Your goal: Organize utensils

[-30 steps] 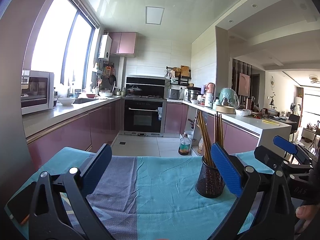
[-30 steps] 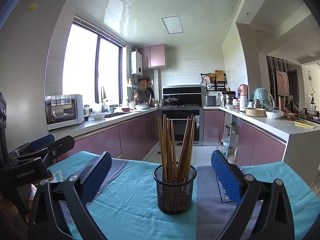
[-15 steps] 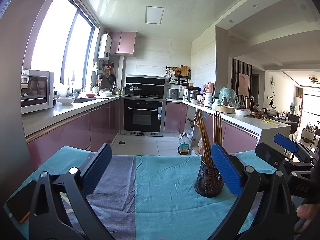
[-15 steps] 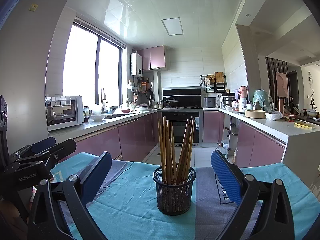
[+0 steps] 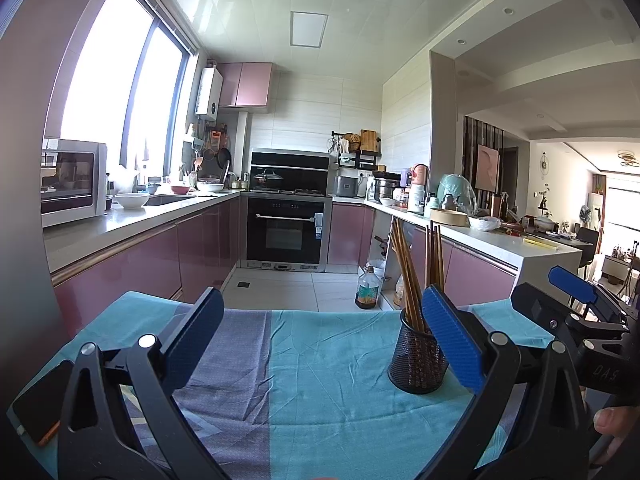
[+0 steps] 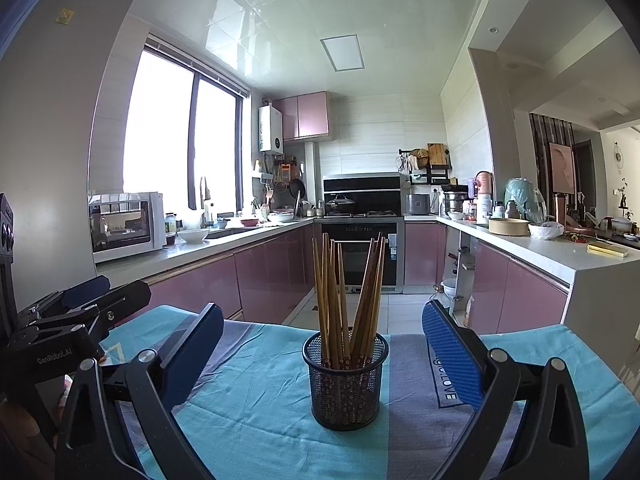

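A black mesh holder (image 6: 345,384) stands on the teal and grey cloth (image 6: 256,412), filled with several wooden chopsticks (image 6: 348,296) standing upright. It is centred between the fingers of my right gripper (image 6: 322,344), which is open and empty, a little short of it. In the left wrist view the holder (image 5: 416,356) sits to the right, partly behind the right finger. My left gripper (image 5: 320,328) is open and empty over the cloth (image 5: 320,380).
A phone (image 5: 40,408) lies at the cloth's left edge. The other gripper shows at the right (image 5: 576,320) and at the left (image 6: 68,320). Behind are pink kitchen cabinets (image 6: 260,276), an oven (image 5: 288,236), a microwave (image 6: 124,224) and an oil bottle (image 5: 366,288) on the floor.
Both views have tilted slightly, so the holder sits a little higher in each frame. Both grippers stay open and empty.
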`<act>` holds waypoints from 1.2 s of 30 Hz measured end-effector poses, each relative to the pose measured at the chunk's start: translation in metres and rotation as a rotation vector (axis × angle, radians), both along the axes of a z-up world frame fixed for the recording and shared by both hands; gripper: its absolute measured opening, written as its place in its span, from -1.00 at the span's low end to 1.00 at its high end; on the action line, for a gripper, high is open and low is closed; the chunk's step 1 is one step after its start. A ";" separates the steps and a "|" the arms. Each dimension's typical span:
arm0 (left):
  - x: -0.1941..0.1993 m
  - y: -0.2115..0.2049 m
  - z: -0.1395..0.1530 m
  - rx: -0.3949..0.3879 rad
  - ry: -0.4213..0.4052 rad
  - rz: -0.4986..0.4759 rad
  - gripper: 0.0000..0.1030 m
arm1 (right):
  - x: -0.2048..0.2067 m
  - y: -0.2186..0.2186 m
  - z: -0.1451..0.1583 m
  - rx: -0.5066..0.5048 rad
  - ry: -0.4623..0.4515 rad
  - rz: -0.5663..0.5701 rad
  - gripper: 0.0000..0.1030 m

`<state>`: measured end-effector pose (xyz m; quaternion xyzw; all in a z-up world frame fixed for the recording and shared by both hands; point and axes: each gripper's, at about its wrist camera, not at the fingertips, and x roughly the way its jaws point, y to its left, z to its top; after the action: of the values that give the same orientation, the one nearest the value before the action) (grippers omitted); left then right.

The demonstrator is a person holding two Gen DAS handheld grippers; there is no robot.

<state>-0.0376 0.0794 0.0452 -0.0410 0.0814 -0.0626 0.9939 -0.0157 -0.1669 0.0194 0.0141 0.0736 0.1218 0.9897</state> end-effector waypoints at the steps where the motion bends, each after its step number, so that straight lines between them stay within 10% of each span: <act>1: 0.000 0.000 -0.001 0.000 0.000 0.000 0.89 | 0.000 0.000 0.000 0.000 0.000 0.000 0.87; 36: 0.000 -0.005 -0.004 -0.003 0.012 -0.006 0.89 | 0.003 0.001 -0.003 -0.009 0.014 -0.007 0.87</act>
<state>-0.0378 0.0742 0.0411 -0.0423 0.0872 -0.0656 0.9931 -0.0130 -0.1655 0.0166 0.0106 0.0812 0.1176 0.9897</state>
